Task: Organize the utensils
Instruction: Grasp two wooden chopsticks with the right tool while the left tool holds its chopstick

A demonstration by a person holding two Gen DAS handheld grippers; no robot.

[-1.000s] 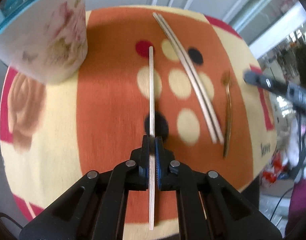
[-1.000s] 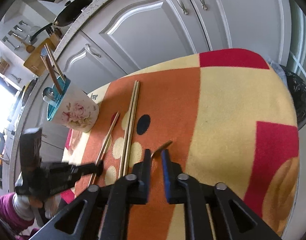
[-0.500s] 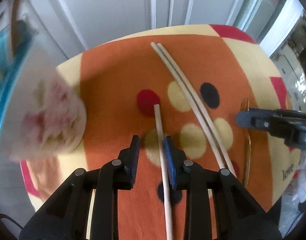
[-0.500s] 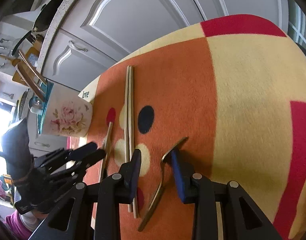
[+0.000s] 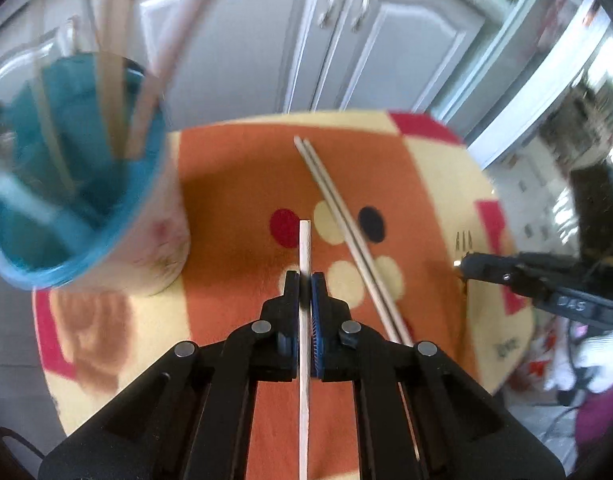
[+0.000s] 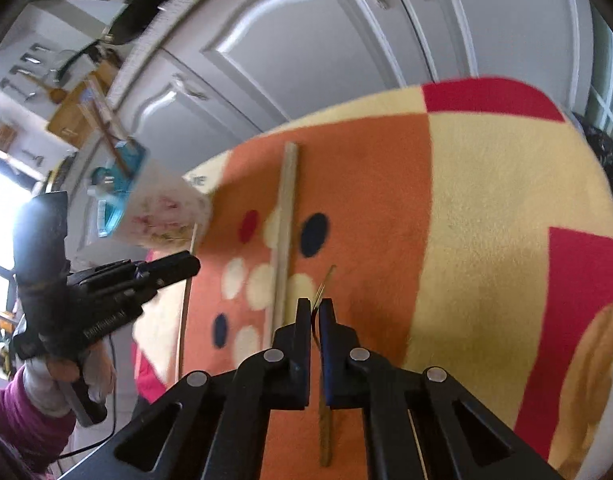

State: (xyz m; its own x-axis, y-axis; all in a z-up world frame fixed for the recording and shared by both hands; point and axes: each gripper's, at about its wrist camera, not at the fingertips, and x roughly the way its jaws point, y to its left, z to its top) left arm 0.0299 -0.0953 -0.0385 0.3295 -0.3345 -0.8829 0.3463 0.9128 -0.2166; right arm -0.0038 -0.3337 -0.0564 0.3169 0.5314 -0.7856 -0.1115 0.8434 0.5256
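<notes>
Left gripper (image 5: 305,286) jaws pinching chopstick (image 5: 304,248); right gripper (image 6: 315,314) jaws pinching fork (image 6: 324,284). Surface (image 6: 486,208) under patterned orange-cream cloth; cup (image 5: 58,184) near left edge; grey cabinets (image 5: 266,40) behind.

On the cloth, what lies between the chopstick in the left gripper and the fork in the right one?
A pair of chopsticks lies side by side on the cloth, between the single chopstick and the fork. The left wrist view shows it best.

My round tabletop (image 5: 234,184) wears an orange, cream and red dotted cloth. On it stand a floral utensil cup (image 5: 154,248) and, lying beside it, a chopstick pair (image 5: 346,232).
</notes>
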